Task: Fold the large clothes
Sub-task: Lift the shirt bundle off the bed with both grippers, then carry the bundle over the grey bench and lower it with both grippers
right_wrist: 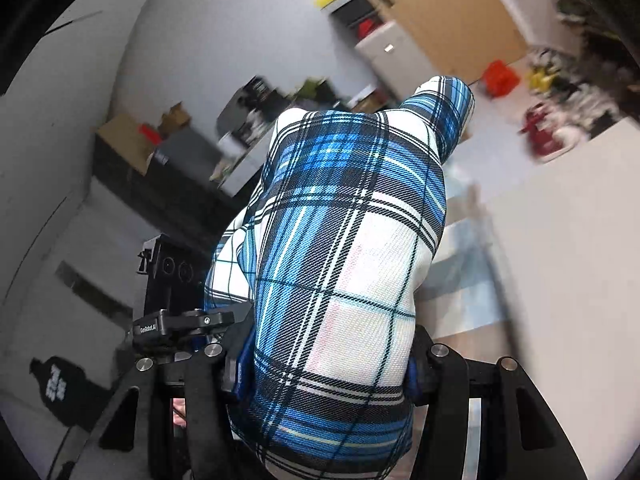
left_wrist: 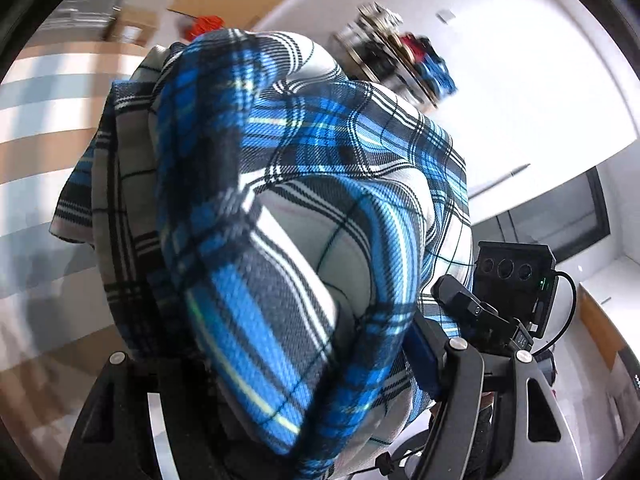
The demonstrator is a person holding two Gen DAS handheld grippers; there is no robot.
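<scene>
While both views are filled with cloth, we note these points:

Shirt: we see a blue, black and white checked shirt (left_wrist: 280, 208), bunched and lifted, with the room behind it blurred.
Left gripper: our left gripper (left_wrist: 280, 364) has its fingers closed on a thick fold of the shirt; the cloth rises straight ahead of the fingers and hides most of the view.
Right gripper: our right gripper (right_wrist: 328, 364) also has its fingers pressed against the shirt (right_wrist: 340, 248) from both sides, and the cloth stands up in front of it like a tall bundle.
Blue pad: a blue pad (left_wrist: 424, 352) of the left gripper touches the cloth on its right side.
Black camera box: just beside the shirt, to the right of the left gripper, we see a black camera box (left_wrist: 516, 276); in the right view the same kind of box (right_wrist: 172, 276) stands to the left of the cloth.
Surroundings: white walls and wooden panels, too blurred for us to say more.
</scene>
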